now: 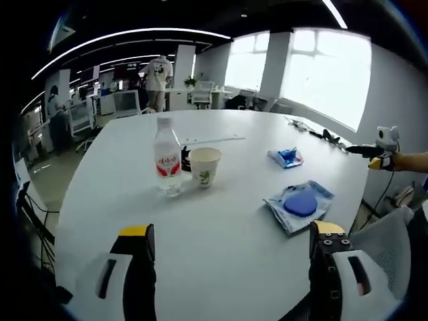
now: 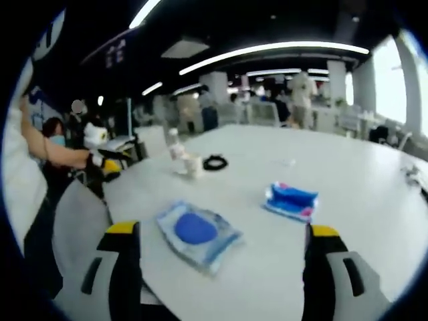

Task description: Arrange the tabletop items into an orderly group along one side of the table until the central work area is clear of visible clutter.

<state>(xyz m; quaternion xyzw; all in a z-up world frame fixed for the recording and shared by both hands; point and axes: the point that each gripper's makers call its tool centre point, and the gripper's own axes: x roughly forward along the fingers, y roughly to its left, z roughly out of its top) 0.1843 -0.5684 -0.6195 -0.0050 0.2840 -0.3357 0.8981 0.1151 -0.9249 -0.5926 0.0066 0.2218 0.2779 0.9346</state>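
On the white table (image 1: pixel 221 267), a clear water bottle (image 1: pixel 167 164) with a red label stands beside a paper cup (image 1: pixel 204 167). A small blue packet (image 1: pixel 286 157) and a clear pouch with a blue round pad (image 1: pixel 299 204) lie to the right. My left gripper (image 1: pixel 232 229) hovers open over the near table edge, empty. My right gripper (image 2: pixel 223 233) is open and empty just short of the pouch (image 2: pixel 195 231); the packet (image 2: pixel 291 200) lies beyond on the right. The bottle (image 2: pixel 175 144), cup (image 2: pixel 192 165) and a black coil (image 2: pixel 215 162) sit farther back.
A white strip (image 1: pixel 210 140) lies behind the cup, and cables (image 1: pixel 321 134) rest at the far right edge. A grey chair back (image 2: pixel 80 221) stands against the table's edge. Office desks, chairs and people are beyond the table.
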